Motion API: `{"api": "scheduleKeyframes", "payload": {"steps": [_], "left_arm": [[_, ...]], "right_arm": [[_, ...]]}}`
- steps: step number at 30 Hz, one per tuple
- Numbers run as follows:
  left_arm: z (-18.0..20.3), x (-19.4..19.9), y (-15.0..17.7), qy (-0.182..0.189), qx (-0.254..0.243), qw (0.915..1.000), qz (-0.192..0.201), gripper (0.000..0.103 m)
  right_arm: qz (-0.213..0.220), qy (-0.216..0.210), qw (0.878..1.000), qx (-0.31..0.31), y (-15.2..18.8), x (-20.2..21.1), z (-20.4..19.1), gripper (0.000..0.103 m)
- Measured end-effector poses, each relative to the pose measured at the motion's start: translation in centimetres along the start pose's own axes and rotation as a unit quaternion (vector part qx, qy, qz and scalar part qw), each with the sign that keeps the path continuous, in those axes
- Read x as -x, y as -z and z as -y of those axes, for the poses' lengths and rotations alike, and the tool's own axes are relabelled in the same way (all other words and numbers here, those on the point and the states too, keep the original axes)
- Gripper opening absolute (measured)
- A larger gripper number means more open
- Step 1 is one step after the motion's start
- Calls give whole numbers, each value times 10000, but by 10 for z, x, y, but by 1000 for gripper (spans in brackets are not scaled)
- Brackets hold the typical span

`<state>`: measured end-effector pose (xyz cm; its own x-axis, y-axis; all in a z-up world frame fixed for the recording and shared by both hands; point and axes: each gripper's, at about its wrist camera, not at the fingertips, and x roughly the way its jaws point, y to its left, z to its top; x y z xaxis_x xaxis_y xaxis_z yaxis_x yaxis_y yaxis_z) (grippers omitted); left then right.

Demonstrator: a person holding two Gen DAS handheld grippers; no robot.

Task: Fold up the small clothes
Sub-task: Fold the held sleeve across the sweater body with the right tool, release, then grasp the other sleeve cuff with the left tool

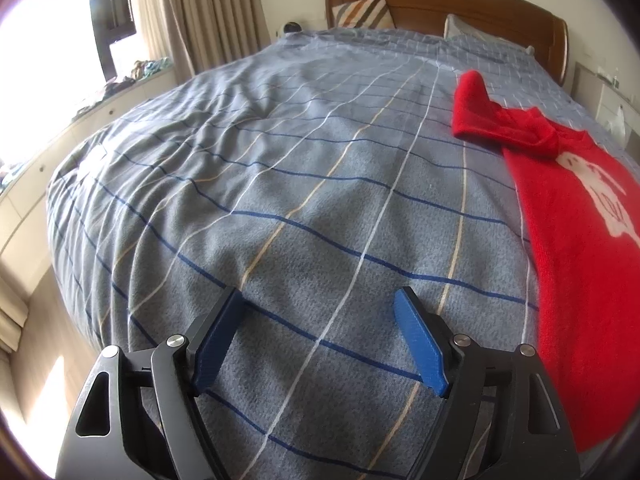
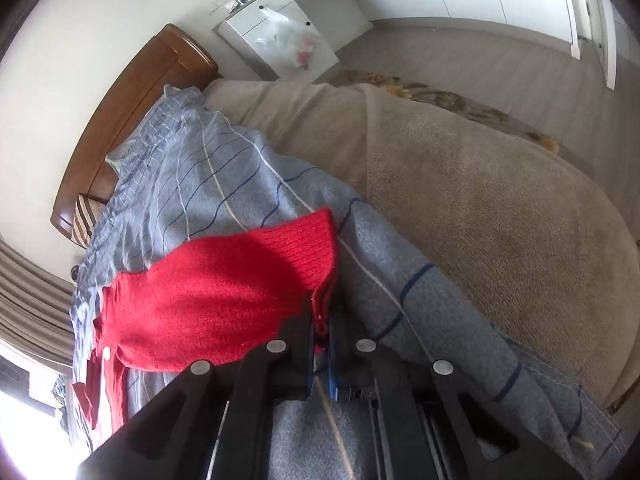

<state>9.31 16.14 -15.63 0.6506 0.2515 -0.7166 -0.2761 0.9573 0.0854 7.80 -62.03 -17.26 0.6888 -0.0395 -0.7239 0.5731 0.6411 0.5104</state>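
Note:
A small red knit sweater (image 1: 568, 216) with a white print lies on the blue-grey checked bedcover (image 1: 280, 184) at the right, one sleeve reaching toward the headboard. My left gripper (image 1: 320, 304) is open and empty, low over the bedcover to the left of the sweater. In the right wrist view my right gripper (image 2: 322, 312) is shut on the ribbed edge of the red sweater (image 2: 224, 288), which spreads out to the left of the jaws. The rest of the garment behind the fold is hidden.
A wooden headboard (image 1: 440, 0) with a striped pillow (image 1: 362, 12) stands at the far end. Curtains (image 1: 200, 8) and a window ledge lie on the left. A beige blanket (image 2: 480, 184) covers the bed's right side, with a white cabinet (image 2: 280, 44) beyond.

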Motion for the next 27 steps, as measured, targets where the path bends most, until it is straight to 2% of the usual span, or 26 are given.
{"api": "scheduleKeyframes", "payload": {"steps": [3, 6, 8, 10, 12, 15, 17, 20, 23, 26, 27], "left_arm": [[3, 5, 0, 13, -149, 9999, -64, 82], [12, 20, -12, 223, -493, 9985, -5, 82], [23, 35, -33, 452, -706, 9962, 217, 83], [40, 46, -65, 814, -866, 9921, 409, 86], [63, 50, -102, 1268, -991, 9858, 481, 89], [107, 32, -161, 2106, -1078, 9716, 93, 89], [144, 7, -191, 2343, -1280, 9632, -319, 89], [198, -32, -215, 2324, -1591, 9559, -838, 85], [244, -66, -221, 2222, -1854, 9485, -1289, 81], [270, -94, -217, 2020, -1987, 9464, -1552, 80], [276, -104, -215, 1923, -1985, 9470, -1636, 75]], "right_arm": [[95, 149, 9997, 195, 3, 16, -3, 16], [435, 631, 9943, 742, 14, 43, -16, 29], [766, 823, 9860, 1231, 29, 65, -29, 45], [998, 726, 9783, 1663, 49, 81, -42, 51], [1071, 470, 9738, 1951, 70, 89, -53, 51], [1122, 123, 9694, 2180, 100, 88, -66, 52], [1141, -27, 9687, 2204, 115, 85, -71, 52], [1175, -189, 9695, 2143, 129, 83, -75, 57], [1075, -178, 9665, 2324, 134, 77, -85, 57], [950, -188, 9685, 2296, 137, 71, -86, 57], [896, -189, 9700, 2252, 136, 67, -85, 57]]}}
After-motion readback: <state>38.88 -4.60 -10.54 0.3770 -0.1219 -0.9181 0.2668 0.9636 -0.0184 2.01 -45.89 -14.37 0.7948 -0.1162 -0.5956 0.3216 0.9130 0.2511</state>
